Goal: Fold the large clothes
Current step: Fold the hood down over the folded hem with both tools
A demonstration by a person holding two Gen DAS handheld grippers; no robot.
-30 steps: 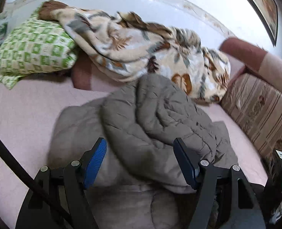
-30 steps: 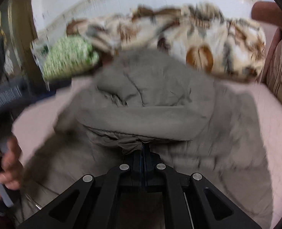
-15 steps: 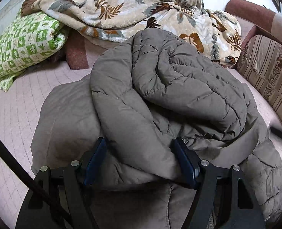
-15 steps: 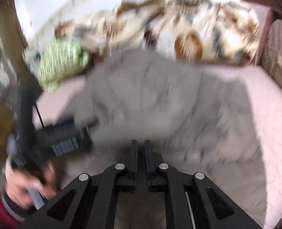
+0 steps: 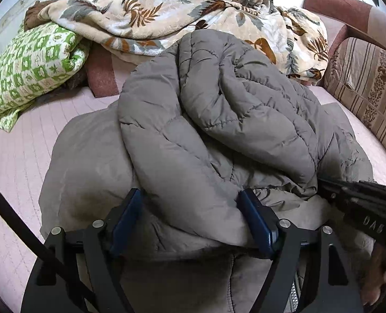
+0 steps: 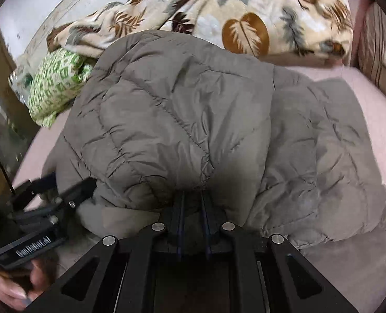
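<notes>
A big puffy grey coat (image 5: 219, 120) is lying on the pink bed (image 5: 15, 161), in front of a leafy blanket (image 5: 193, 13) and a green pillow (image 5: 34, 62). The coat is already folded over on itself, so a thick top layer is sitting in a soft heap on the flat layer under it. The left claw (image 5: 190, 221) is reaching over the near edge of that thick fold. Its blue pads (image 5: 126, 219) are standing wide on each side of the fold, and they are opening, so the fold is lying between them but is not being squeezed. The right claw (image 6: 193, 208) is poking in under the near edge of the puffy layer. Its two fingers are close together with a thin gap, and they are opening too; I cannot see any cloth pinched between them. It looks like both claws are letting go after laying the fold down, so this fold step seems to be finishing. The coat is looking lumpy and still quite big. Next, the claws likely need to pull back without dragging the fold open, then find a new edge, maybe on one side of the heap, and each take a firm pinch there. The puffy cloth may spring back up.
</notes>
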